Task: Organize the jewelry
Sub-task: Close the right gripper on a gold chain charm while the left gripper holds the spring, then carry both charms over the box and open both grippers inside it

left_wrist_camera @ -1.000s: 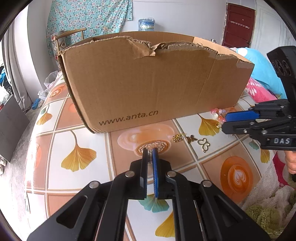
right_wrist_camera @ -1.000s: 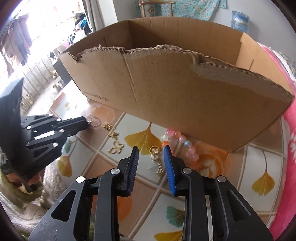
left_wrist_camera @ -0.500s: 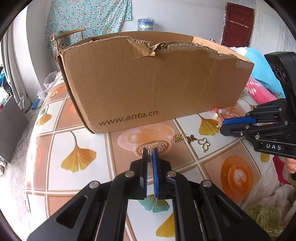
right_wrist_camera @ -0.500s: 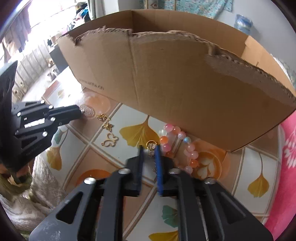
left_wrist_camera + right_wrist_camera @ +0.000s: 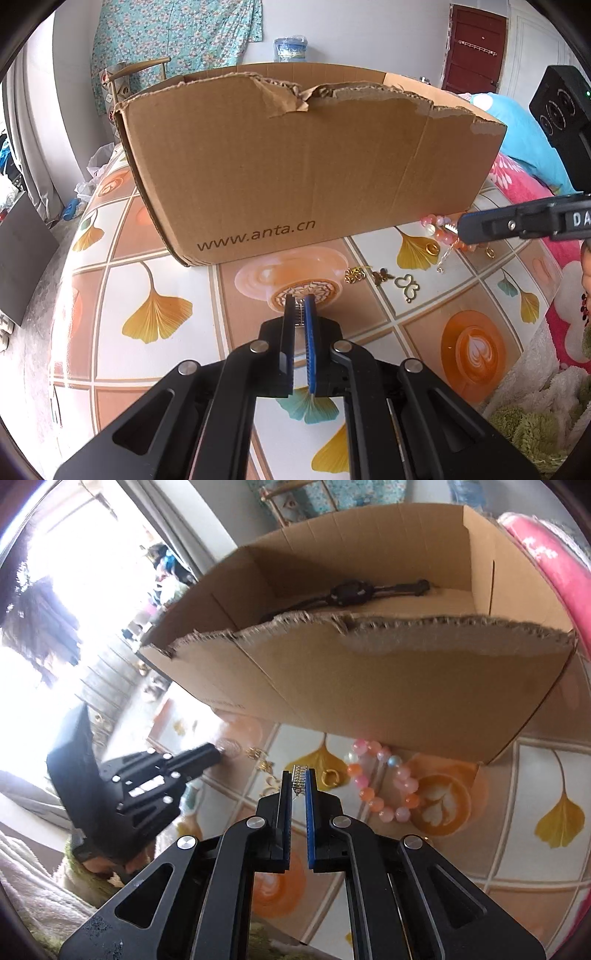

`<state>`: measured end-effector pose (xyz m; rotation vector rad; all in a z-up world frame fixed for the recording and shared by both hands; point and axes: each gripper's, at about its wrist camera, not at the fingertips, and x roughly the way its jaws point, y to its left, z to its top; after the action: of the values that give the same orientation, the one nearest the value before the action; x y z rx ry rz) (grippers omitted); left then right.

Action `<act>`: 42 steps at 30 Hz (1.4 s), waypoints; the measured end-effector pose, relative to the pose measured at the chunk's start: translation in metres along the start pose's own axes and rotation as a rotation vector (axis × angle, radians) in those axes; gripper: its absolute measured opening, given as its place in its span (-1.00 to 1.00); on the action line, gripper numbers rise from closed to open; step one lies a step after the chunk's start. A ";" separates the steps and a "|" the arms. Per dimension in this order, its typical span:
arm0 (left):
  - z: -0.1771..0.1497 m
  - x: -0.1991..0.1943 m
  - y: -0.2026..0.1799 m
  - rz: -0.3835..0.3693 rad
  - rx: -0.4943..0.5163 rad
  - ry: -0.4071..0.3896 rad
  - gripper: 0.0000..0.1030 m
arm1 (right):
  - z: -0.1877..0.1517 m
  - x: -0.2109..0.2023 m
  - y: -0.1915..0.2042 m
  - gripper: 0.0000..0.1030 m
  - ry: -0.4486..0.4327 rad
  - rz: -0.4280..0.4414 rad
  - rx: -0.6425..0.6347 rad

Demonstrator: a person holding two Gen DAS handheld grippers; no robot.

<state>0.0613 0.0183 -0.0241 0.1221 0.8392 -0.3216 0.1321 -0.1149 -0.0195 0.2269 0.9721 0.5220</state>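
Observation:
My left gripper [image 5: 300,304] rests low over the table, shut on a small silver ridged piece [image 5: 298,314]; in the right wrist view its tip [image 5: 216,755] touches the cloth. A thin rhinestone earring [image 5: 298,780] is pinched in my right gripper [image 5: 298,775], lifted off the table. From the left wrist view that gripper [image 5: 460,229] comes in from the right, with the earring [image 5: 443,254] dangling below it. Beneath lie a pink and orange bead bracelet [image 5: 384,786] and a gold ring [image 5: 330,776]. Three gold charms [image 5: 382,275] lie between the grippers.
An open cardboard box [image 5: 295,166] with torn edges stands just behind the jewellery; a black cord piece [image 5: 347,590] lies inside it. The table [image 5: 159,310] wears a ginkgo-leaf tile cloth. Pink bedding [image 5: 524,184] and a fluffy rug [image 5: 535,417] border the right side.
The right gripper has shut on the rhinestone earring, picked it up off the table and rolled, so the inside of the box now shows. The left gripper has stayed still.

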 end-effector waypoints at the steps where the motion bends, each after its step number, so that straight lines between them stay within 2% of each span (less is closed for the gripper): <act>1: 0.000 0.000 0.000 0.000 0.001 0.001 -0.91 | 0.000 -0.001 0.001 -0.91 -0.004 0.006 -0.004; 10: 0.001 -0.001 0.006 -0.045 -0.020 0.045 -0.90 | -0.001 0.002 0.004 -0.91 -0.002 0.002 -0.031; 13: 0.002 -0.003 0.009 -0.056 -0.039 0.059 -0.75 | -0.003 0.003 0.005 -0.91 -0.008 0.000 -0.041; 14: 0.002 -0.003 0.009 -0.056 -0.044 0.065 -0.63 | -0.002 0.003 0.004 -0.91 -0.008 0.003 -0.041; 17: 0.005 -0.002 0.008 -0.058 -0.048 0.077 -0.58 | -0.004 0.004 0.002 -0.91 -0.010 0.014 -0.039; 24: 0.014 0.005 0.002 -0.010 -0.034 0.116 -0.58 | -0.006 -0.002 -0.005 -0.91 -0.038 0.022 -0.045; 28: 0.018 0.009 -0.009 0.033 0.015 0.144 -0.58 | -0.007 -0.006 -0.011 -0.91 -0.049 0.032 -0.046; 34: 0.024 0.013 -0.011 0.050 0.001 0.185 -0.60 | -0.008 -0.010 -0.016 -0.91 -0.066 0.053 -0.047; 40: 0.028 0.014 -0.012 0.069 0.002 0.207 -0.79 | -0.008 -0.014 -0.025 -0.90 -0.081 0.068 -0.036; 42: 0.028 0.013 -0.014 0.072 0.009 0.205 -0.91 | -0.008 -0.017 -0.027 -0.91 -0.087 0.073 -0.036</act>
<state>0.0848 -0.0050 -0.0151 0.1955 1.0344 -0.2475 0.1263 -0.1472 -0.0231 0.2511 0.8715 0.5916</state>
